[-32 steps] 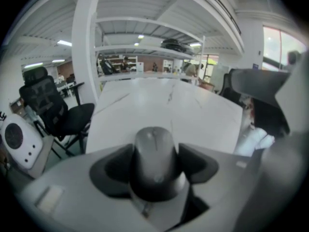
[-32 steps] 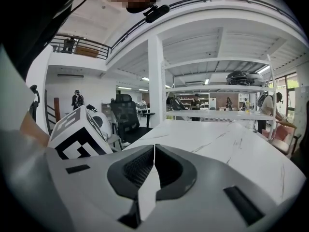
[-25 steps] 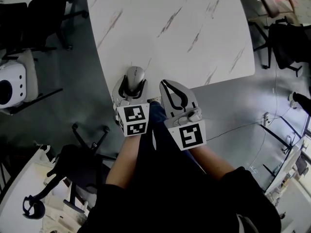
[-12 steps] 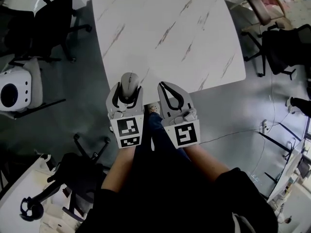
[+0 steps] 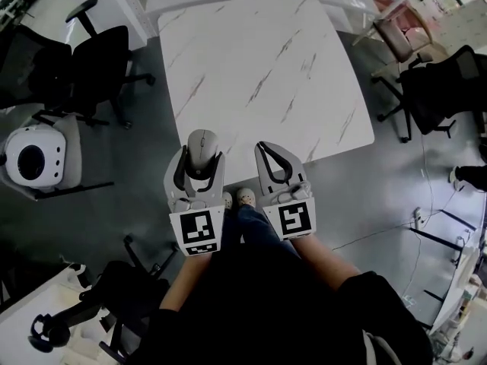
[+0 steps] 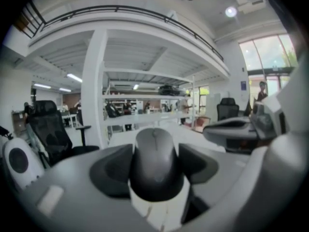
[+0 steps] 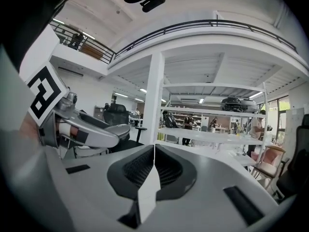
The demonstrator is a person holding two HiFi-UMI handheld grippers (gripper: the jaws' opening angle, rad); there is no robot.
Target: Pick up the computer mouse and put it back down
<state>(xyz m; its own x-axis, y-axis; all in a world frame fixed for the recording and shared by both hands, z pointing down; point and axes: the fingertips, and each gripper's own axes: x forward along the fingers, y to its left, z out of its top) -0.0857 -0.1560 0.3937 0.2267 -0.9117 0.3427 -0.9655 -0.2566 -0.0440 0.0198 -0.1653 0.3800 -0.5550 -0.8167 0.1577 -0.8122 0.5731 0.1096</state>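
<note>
1. The left gripper (image 5: 202, 166) is higher than a second ago and carries the computer mouse (image 5: 202, 143) with it. The mouse now hangs in the air over the near edge of the white marbled table (image 5: 251, 59).
2. Its jaws stand wide and stay clamped on the mouse's two flanks, their spread unchanged through the lift.
3. The right gripper (image 7: 154, 151) has risen alongside, just beside the left, its jaws pressed together on nothing.
4. The pick-up half of the task looks done. What remains is to lower the mouse back onto the tabletop and let go.
</note>
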